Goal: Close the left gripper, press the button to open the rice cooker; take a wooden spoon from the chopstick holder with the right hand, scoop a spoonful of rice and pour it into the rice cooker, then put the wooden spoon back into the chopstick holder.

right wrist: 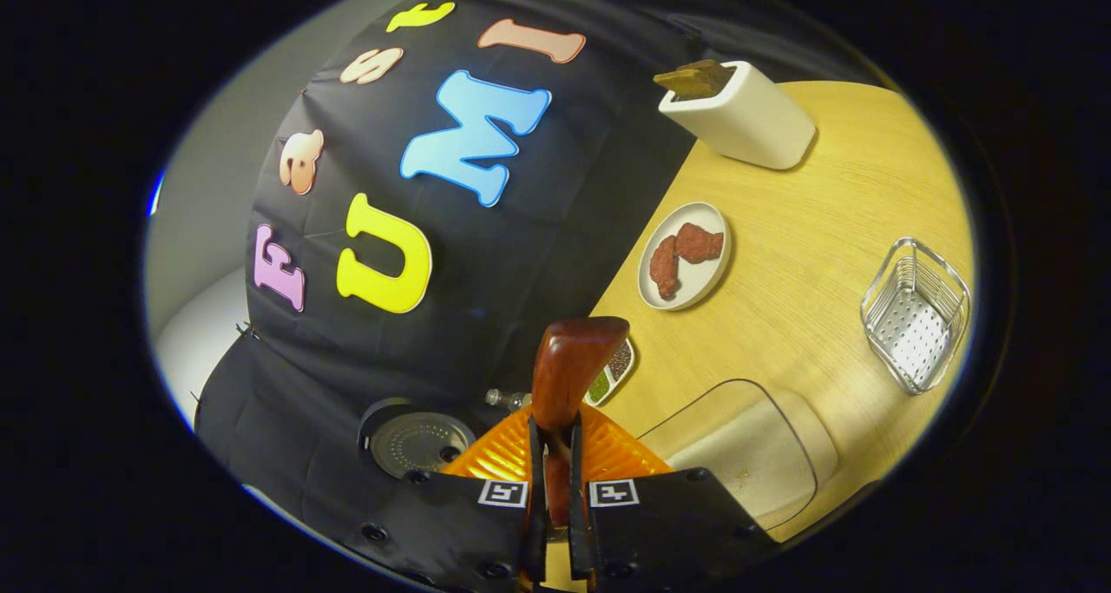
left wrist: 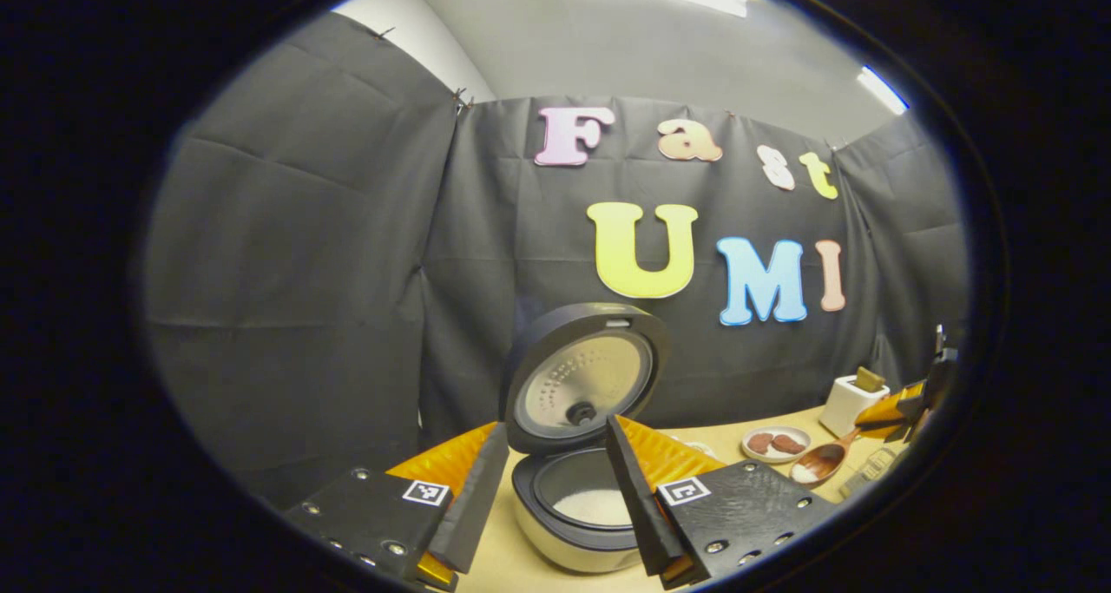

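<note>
1. Your right gripper (right wrist: 555, 489) pinches the wooden spoon (right wrist: 568, 376) by its handle at bottom centre, keeping the bowl level so the rice (left wrist: 805, 471) stays in it.
2. Your left gripper (left wrist: 555, 497) holds its fingers spread and empty, clear of the pot.
3. The rice cooker (left wrist: 577, 506) sits lower centre, lid (left wrist: 581, 385) up, ready for the pour.
4. The chopstick holder (right wrist: 742, 111), upper right, awaits the spoon.

Left hand-held gripper (left wrist: 555, 497) level, fingers spread; right hand-held gripper (right wrist: 555, 454) rolled sideways, fingers clamped.
</note>
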Motion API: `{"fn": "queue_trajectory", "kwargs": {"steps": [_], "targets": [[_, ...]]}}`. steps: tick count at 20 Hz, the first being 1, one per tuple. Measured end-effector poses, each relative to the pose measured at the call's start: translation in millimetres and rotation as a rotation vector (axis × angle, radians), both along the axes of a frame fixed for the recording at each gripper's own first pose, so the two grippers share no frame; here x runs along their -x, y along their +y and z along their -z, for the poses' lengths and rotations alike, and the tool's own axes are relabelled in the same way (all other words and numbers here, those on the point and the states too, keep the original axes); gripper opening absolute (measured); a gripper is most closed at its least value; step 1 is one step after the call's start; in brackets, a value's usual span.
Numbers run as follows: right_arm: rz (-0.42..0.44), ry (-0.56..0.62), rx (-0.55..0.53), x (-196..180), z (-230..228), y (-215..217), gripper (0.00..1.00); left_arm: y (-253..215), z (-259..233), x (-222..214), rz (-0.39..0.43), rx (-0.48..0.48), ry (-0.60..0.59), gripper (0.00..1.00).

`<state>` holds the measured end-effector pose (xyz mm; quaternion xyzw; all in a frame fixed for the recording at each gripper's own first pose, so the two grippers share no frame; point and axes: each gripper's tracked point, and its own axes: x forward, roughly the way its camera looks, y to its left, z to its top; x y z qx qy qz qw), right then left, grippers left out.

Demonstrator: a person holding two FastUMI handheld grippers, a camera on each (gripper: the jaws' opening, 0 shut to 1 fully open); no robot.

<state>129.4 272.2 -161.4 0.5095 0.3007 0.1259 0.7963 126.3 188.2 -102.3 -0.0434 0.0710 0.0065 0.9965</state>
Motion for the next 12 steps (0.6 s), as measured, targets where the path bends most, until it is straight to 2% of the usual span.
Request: {"fn": "queue_trajectory", "kwargs": {"steps": [5, 12], "targets": [[-0.066, -0.058, -0.018, -18.0, -27.7, 46.2, 0.12, 17.4, 0.6, 3.6, -0.017, -0.009, -0.008, 0.70], [-0.174, -0.096, -0.021, -28.4, -43.6, 123.9, 0.12, 54.8, 12.7, 11.5, -0.072, -0.009, 0.011, 0.70]]}}
